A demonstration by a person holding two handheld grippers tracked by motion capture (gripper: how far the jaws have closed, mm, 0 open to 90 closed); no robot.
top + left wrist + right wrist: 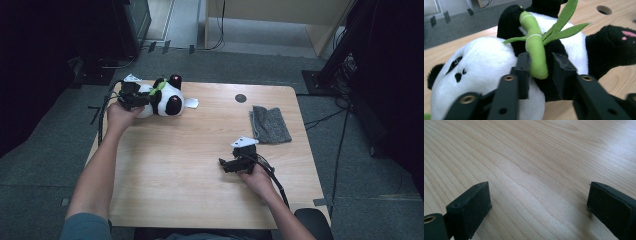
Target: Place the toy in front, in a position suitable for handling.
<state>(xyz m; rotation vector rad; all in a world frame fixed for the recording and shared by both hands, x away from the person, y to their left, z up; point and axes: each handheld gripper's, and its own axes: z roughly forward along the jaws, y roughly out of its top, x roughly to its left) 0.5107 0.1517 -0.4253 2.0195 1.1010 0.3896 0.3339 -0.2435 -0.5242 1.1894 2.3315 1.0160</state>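
**Left jaws closing in on the panda's bamboo**

Black jaws of the left gripper (540,66) are pinching the green bamboo stalk (535,47), its long axis running away between them, on the plush panda (162,97) lying at upper left of the table (200,165). Right gripper (235,162) is idling wide open, lower right, holding nothing.

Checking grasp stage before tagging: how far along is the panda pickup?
Done: left gripper has reached the plush panda at the table's far left. In hand: its jaws sit on the panda's green bamboo stalk. Left: lifting; the panda lies on the table. Right gripper idles, open.
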